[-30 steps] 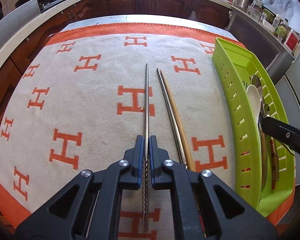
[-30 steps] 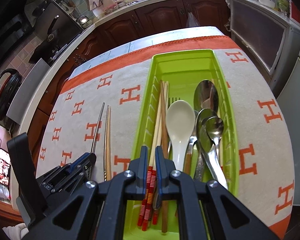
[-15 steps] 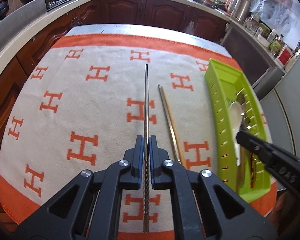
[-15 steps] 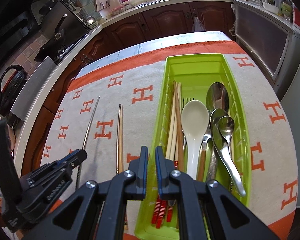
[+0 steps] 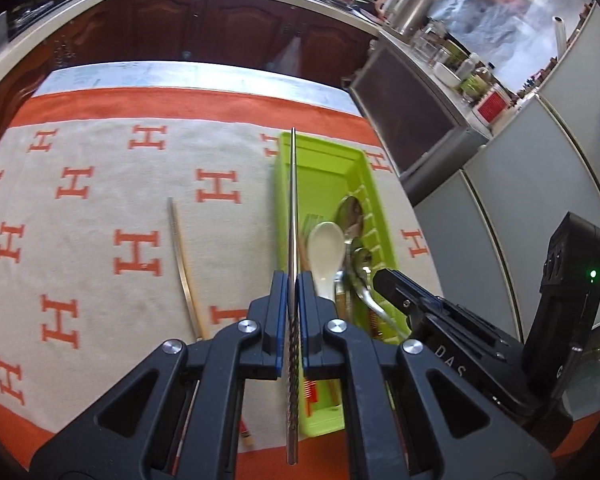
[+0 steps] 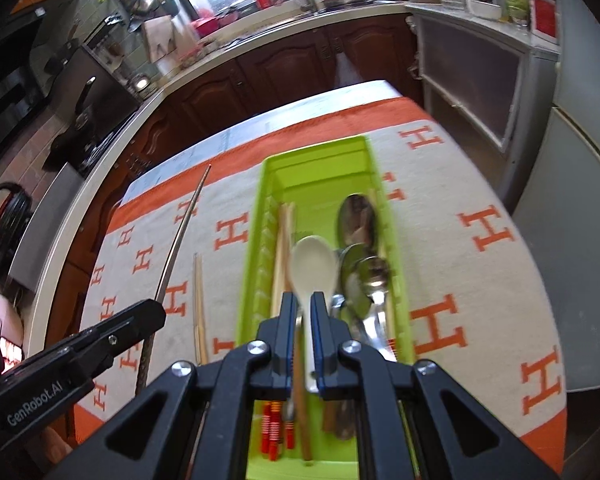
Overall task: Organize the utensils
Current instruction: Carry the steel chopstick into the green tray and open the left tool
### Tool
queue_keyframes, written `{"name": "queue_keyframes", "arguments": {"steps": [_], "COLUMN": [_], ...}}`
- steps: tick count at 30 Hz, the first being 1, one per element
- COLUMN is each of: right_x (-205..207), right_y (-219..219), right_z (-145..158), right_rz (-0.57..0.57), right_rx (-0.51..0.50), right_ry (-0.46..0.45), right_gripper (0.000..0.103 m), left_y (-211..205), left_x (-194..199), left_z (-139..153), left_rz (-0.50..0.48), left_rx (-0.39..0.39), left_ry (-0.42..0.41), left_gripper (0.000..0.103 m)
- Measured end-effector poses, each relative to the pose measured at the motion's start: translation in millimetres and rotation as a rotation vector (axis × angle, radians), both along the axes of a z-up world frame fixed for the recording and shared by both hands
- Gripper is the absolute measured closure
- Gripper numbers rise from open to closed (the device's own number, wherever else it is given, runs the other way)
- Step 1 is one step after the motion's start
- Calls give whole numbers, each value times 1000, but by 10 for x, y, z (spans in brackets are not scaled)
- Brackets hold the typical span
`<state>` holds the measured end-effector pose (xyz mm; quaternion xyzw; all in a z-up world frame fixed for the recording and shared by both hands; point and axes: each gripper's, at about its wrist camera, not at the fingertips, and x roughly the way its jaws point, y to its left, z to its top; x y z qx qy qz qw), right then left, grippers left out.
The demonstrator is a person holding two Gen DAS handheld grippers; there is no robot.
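My left gripper [image 5: 293, 276] is shut on a long metal chopstick [image 5: 292, 200], held in the air with its tip over the left wall of the green tray [image 5: 324, 148]. In the right wrist view the same chopstick [image 6: 180, 236] slants up from the left gripper [image 6: 152, 308]. My right gripper [image 6: 303, 300] hovers shut and empty above the tray [image 6: 312, 156]; the white spoon [image 6: 314, 264] lies below it. Metal spoons [image 6: 356, 216] and wooden chopsticks [image 6: 286, 228] also lie in the tray. A metal and a wooden chopstick [image 5: 184, 264] lie together on the cloth.
The table wears a beige cloth [image 5: 100, 240] with orange H marks and an orange border. Dark wooden cabinets [image 5: 220, 28] stand behind it and a grey cabinet [image 5: 520, 200] at the right. My right gripper [image 5: 384, 280] sits close beside the left one, over the tray's near right.
My left gripper has risen and swung right with the metal chopstick, from over the middle of the cloth to over the tray's left wall. The right gripper shifted slightly over the tray, still shut.
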<state>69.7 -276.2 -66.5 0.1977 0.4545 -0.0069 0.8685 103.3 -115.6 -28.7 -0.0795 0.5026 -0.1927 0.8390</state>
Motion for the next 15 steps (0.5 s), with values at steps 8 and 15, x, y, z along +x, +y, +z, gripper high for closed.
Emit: {"name": "queue_keyframes", "arguments": {"steps": [8, 15], "right_x": [-73, -75], "right_y": [-268, -269], "right_z": [-119, -144], "right_rz": [-79, -75], "right_rx": [22, 31], "right_ry": [22, 23], "right_gripper": [95, 95], "left_y": [-312, -298], "left_x": [152, 154], "left_z": [-273, -374], "left_rz": [-24, -33], "left_rx": [-12, 21], "left_ry": [60, 72], "left_gripper": [100, 99]}}
